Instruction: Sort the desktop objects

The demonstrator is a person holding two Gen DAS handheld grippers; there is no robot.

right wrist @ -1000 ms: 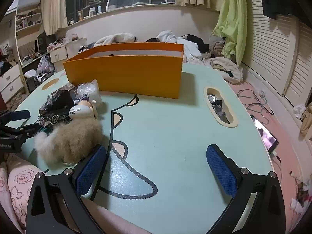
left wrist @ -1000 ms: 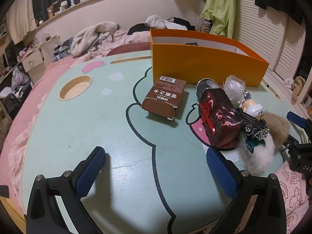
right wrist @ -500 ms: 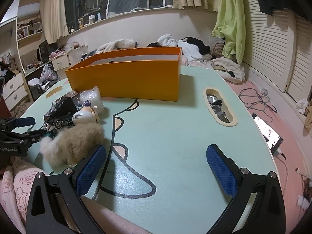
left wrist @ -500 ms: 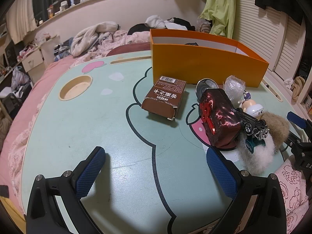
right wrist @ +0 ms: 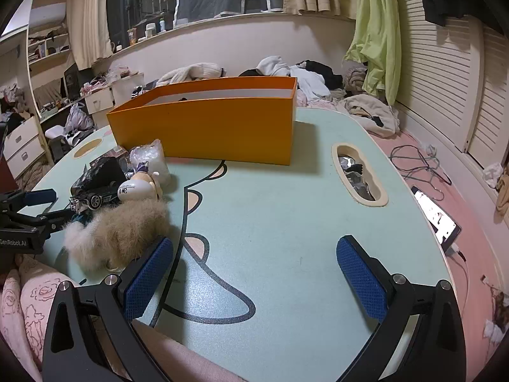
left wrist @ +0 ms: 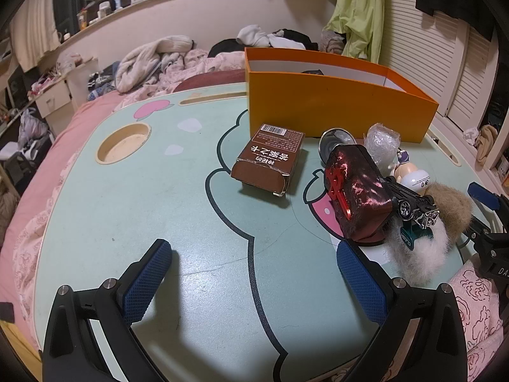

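Left wrist view: the left gripper (left wrist: 254, 273) is held wide open above the near edge of the worktop (left wrist: 143, 210), with nothing between its blue pads. A brown carton (left wrist: 268, 159) is seen lying flat towards the middle of the worktop, printed with white Chinese characters and a barcode label at its far end; the characters cannot be read with certainty. Just beside it, towards the right edge, a dark red foil-wrapped box (left wrist: 358, 191) is piled with a black toy car (left wrist: 410, 200), a fluffy beige-and-white pompom (left wrist: 429, 238), a small figurine (left wrist: 410, 175) with a white rounded part bearing a small dark mark, a crumpled clear plastic bag (left wrist: 381, 141) and a shiny metal cup (left wrist: 335, 138). An orange box (left wrist: 334, 111) is set at the far edge, open at the top. At the right edge of this view the other tool is seen, with the letters "DA" legible on its body.

Right wrist view: the right gripper (right wrist: 254, 273) is likewise held wide open and empty, over the near right part of the worktop, the pompom just beside its left pad. "GenRobot.AI" is printed on the body of the left tool at the left edge of this view. A slot (right wrist: 361, 175) cut near the right edge of the worktop is seen to hold shiny wrappers. A lit phone (right wrist: 435, 216) is lying on the floor beyond that edge.
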